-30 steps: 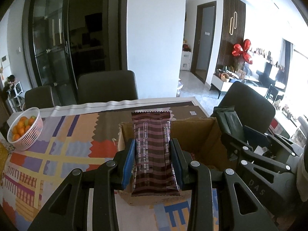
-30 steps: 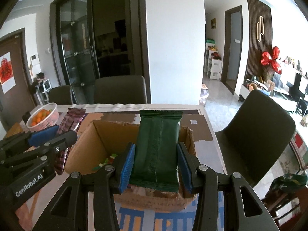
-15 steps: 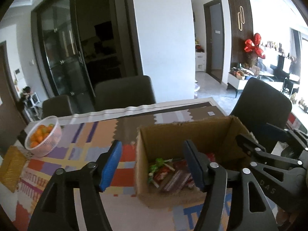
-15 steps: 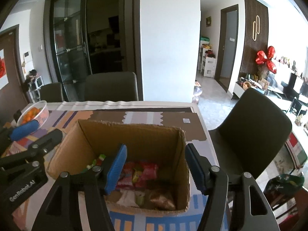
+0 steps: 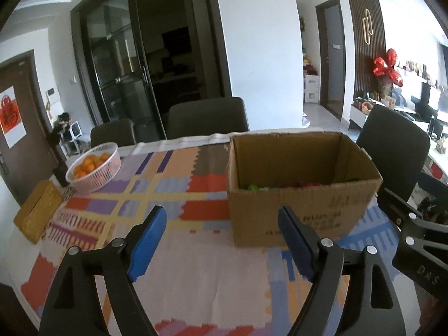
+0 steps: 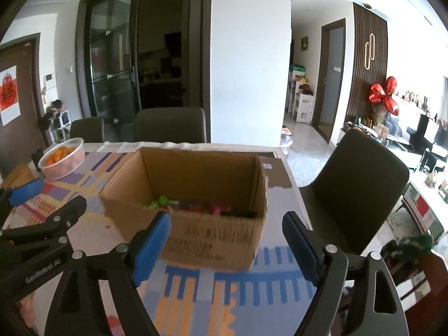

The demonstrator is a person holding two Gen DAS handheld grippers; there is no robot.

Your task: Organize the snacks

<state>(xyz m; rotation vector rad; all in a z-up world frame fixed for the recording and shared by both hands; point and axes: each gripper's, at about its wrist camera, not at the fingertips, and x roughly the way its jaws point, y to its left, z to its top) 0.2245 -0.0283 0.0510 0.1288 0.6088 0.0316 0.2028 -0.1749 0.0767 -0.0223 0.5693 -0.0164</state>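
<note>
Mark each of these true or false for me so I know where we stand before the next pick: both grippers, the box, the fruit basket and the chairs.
1. The left gripper has a snack bar between its fingers. False: nothing is between them, and they are opening.
2. The right gripper holds nothing. True; its fingers are opening too.
3. The cardboard box is empty. False: colourful snack packets lie at the bottom.
4. A white basket of oranges stands on the patterned tablecloth, apart from the box. True.
5. The box's top is taped shut. False: it is open at the top.
6. Dark chairs stand at the table's far side. True.
</note>
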